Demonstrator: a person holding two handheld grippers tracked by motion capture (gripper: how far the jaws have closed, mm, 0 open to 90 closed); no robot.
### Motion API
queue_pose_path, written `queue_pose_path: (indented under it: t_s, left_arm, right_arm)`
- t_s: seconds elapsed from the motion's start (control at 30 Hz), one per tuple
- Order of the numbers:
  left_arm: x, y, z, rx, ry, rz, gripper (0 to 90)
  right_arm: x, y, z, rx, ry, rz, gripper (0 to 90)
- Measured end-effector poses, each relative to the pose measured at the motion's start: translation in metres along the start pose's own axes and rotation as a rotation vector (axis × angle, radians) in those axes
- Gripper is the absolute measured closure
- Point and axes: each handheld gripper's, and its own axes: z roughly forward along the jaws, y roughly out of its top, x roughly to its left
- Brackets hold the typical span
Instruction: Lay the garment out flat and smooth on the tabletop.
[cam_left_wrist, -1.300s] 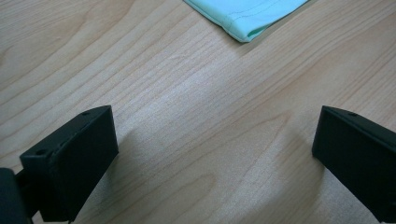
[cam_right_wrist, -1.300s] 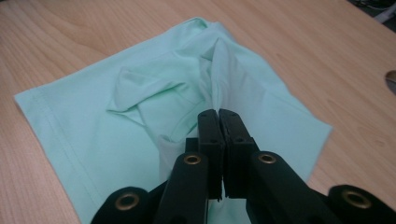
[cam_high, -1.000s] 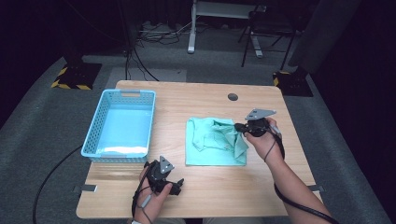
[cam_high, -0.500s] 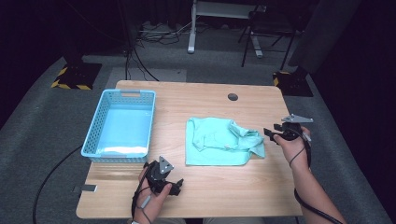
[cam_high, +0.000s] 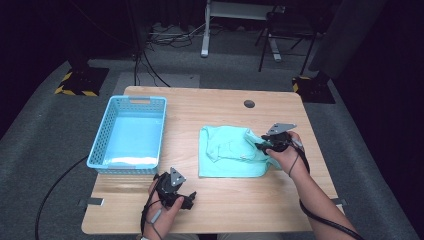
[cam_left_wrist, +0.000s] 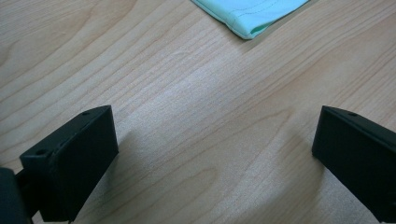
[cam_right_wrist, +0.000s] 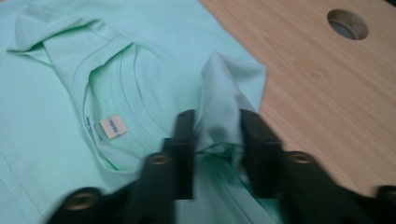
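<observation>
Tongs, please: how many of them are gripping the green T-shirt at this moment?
1. The right tongs pinch a fold of the T-shirt at its right edge; the left tongs are open over bare table near the front edge.

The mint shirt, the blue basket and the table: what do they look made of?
Shirt: soft matte knit fabric, likely cotton; stitched neckband, sewn label, limp folds in the right gripper.
Basket: moulded plastic by its look; slotted walls, slight sheen.
Table: pale wood or wood-look laminate; grain lines, smooth satin surface.
</observation>
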Motion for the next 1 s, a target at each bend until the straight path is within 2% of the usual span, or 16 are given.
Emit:
queue_pose_path:
  t_s: [0.03, 0.13, 0.17, 0.23, 0.27, 0.3, 0.33, 0.37, 0.4, 0.5, 0.63, 0.7, 0.83, 1.0]
  left_arm:
    - [0.0, 0.0, 0.0, 0.0, 0.0, 0.0, 0.0]
    - [0.0, 0.0, 0.0, 0.0, 0.0, 0.001, 0.0]
    - [0.0, 0.0, 0.0, 0.0, 0.0, 0.001, 0.0]
    - [0.0, 0.0, 0.0, 0.0, 0.0, 0.001, 0.0]
    - [0.0, 0.0, 0.0, 0.001, 0.0, 0.001, 0.0]
    - [0.0, 0.0, 0.0, 0.001, 0.0, 0.001, 0.0]
    - [0.0, 0.0, 0.0, 0.001, 0.001, 0.001, 0.0]
    - [0.0, 0.0, 0.0, 0.001, 0.001, 0.0, 0.0]
    - [0.0, 0.0, 0.0, 0.001, 0.001, 0.001, 0.0]
    - [0.0, 0.0, 0.0, 0.001, 0.0, 0.0, 0.0]
    - [0.0, 0.0, 0.0, 0.001, 0.002, -0.001, 0.0]
    - [0.0, 0.0, 0.0, 0.001, 0.002, -0.001, 0.0]
    - [0.0, 0.0, 0.0, 0.0, 0.002, -0.002, 0.0]
    - [0.0, 0.0, 0.0, 0.002, 0.002, -0.001, 0.0]
  right_arm:
    - [0.0, 0.002, 0.001, 0.015, 0.004, -0.003, 83.5]
    - [-0.011, 0.008, -0.003, 0.022, -0.045, 0.015, 86.5]
    - [-0.02, 0.009, -0.007, 0.008, -0.073, 0.04, 86.5]
    - [-0.047, 0.007, -0.015, -0.009, -0.15, 0.129, 84.7]
    - [-0.059, 0.003, -0.021, -0.021, -0.205, 0.176, 69.8]
    - [-0.069, 0.0, -0.025, -0.041, -0.275, 0.213, 48.3]
    - [-0.074, -0.004, -0.03, -0.065, -0.33, 0.215, 41.6]
    - [-0.075, -0.006, -0.035, -0.072, -0.344, 0.202, 42.1]
    - [-0.072, -0.009, -0.037, -0.072, -0.329, 0.189, 42.3]
    - [-0.059, -0.018, -0.038, -0.086, -0.245, 0.17, 41.8]
    - [-0.043, -0.036, -0.039, -0.08, -0.176, 0.168, 39.9]
    - [-0.032, -0.044, -0.041, -0.06, -0.139, 0.153, 40.1]
    - [-0.017, -0.062, -0.05, -0.021, -0.113, 0.119, 39.8]
    - [-0.015, -0.088, -0.055, 0.052, -0.118, 0.122, 38.0]
